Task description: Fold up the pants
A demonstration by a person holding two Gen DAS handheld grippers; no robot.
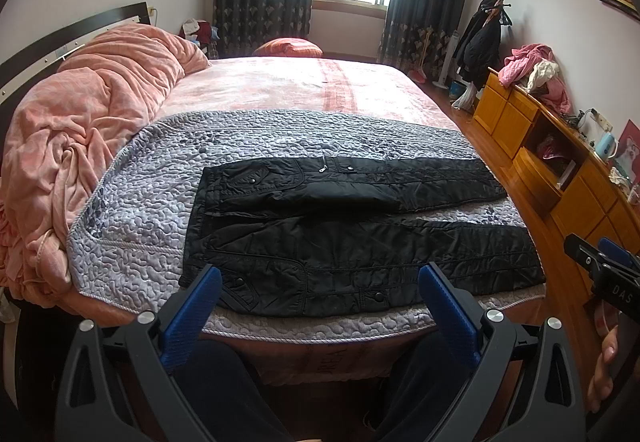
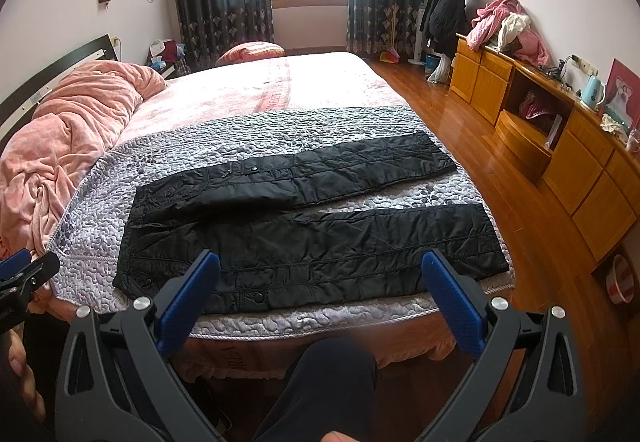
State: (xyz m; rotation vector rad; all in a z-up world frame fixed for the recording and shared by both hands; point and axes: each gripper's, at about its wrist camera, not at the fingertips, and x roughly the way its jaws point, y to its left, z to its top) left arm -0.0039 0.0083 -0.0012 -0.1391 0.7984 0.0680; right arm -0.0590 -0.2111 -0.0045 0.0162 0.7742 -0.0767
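Observation:
Black quilted pants [image 1: 352, 238] lie flat on a grey quilted cover [image 1: 136, 210] on the bed, waistband to the left, both legs running right, slightly apart. They also show in the right wrist view [image 2: 320, 238]. My left gripper [image 1: 320, 282] is open and empty, held in front of the bed's near edge, below the near leg. My right gripper [image 2: 320, 270] is open and empty, also in front of the near edge. The right gripper shows at the right edge of the left wrist view [image 1: 604, 262]. The left gripper shows at the left edge of the right wrist view [image 2: 24, 274].
A bunched pink blanket [image 1: 80, 122] lies on the bed's left side by the headboard. A wooden dresser [image 2: 560, 146] with clothes and a kettle runs along the right wall, with wood floor [image 2: 460, 114] between it and the bed. The person's legs [image 2: 320, 382] are below the grippers.

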